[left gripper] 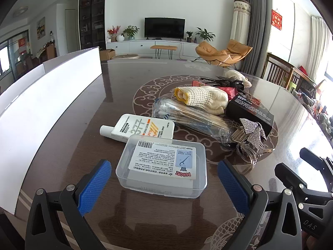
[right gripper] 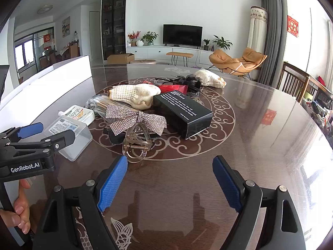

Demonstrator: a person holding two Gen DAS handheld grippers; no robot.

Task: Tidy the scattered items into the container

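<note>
Since the white container (left gripper: 50, 95) runs along the left edge of the dark table (right gripper: 249, 145), everything scattered must travel that way. The pile sits mid-table: black box (right gripper: 183, 112), knitted cloth (right gripper: 135, 95), sunscreen tube (left gripper: 141, 128), rhinestone bow (right gripper: 135, 118), clear hair claw (right gripper: 137, 143). Nearest the left gripper (left gripper: 164, 185) lies the clear plastic floss box (left gripper: 162, 164), squarely ahead of its wide-spread blue pads, neither touching it. I'd ease forward until both pads flank the box's long sides, then close low on the walls, not the lid. The right gripper (right gripper: 170, 185) hangs spread and empty over bare table, near the claw.
</note>
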